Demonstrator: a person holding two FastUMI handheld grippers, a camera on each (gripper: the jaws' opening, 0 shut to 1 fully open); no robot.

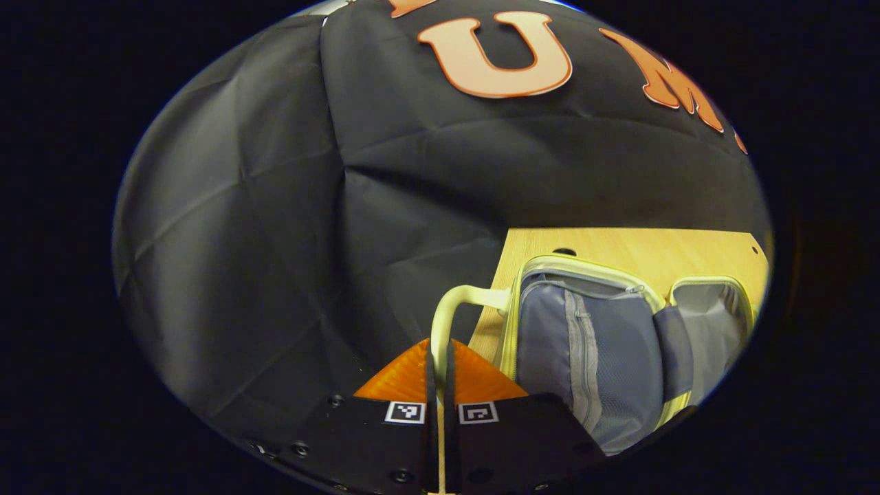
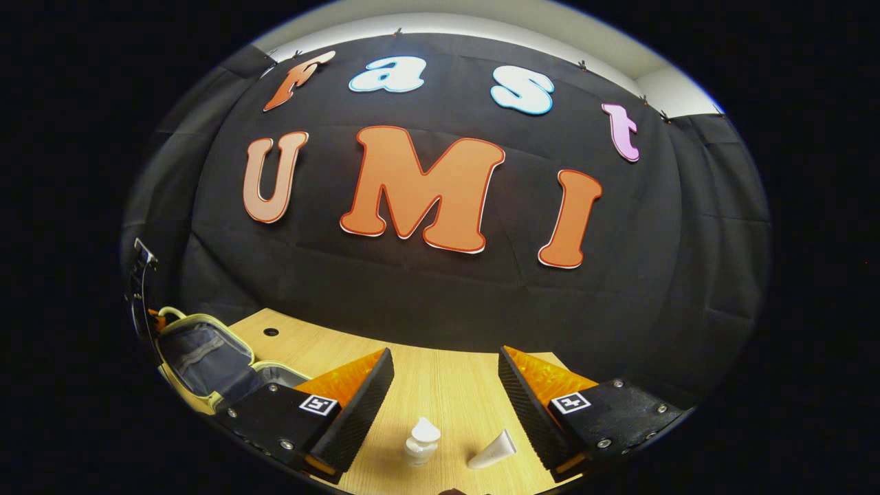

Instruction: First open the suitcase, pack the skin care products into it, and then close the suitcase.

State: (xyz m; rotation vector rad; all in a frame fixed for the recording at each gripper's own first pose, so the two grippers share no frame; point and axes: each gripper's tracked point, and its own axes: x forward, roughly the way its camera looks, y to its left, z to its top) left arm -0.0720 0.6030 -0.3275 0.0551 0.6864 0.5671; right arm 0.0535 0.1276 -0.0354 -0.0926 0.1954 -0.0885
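While the left gripper [image 1: 440,385] sits at the bottom centre of the left gripper view, its two orange fingers [image 1: 405,381] are drawn almost together, with the thin pale-yellow handle [image 1: 447,313] of the suitcase [image 1: 584,344] pinched in the narrow slit between them. That handle loops up and bends right to meet the suitcase, which lies open in the lower right of the frame on the light wooden desk [image 1: 653,251]. Its lid stands lifted toward the camera, showing a grey lining with a zipped mesh pocket [image 1: 605,364]; the other half, with a pale inner lining and a yellow rim, lies further right.

Lower in the right gripper view, the right gripper [image 2: 445,381] has its fingers [image 2: 357,405] spread wide, with nothing between them but bare desk [image 2: 440,385]. Near the bottom edge, seen through the gap, stand two skin care products: a small white bottle [image 2: 421,441] with a rounded cap, upright, and just to its right a white tube [image 2: 493,450] lying tilted on the wood. They are near each other but apart, and neither touches the fingers. At the lower left of this frame the open suitcase [image 2: 206,354] shows again, well apart from the bottle and tube.
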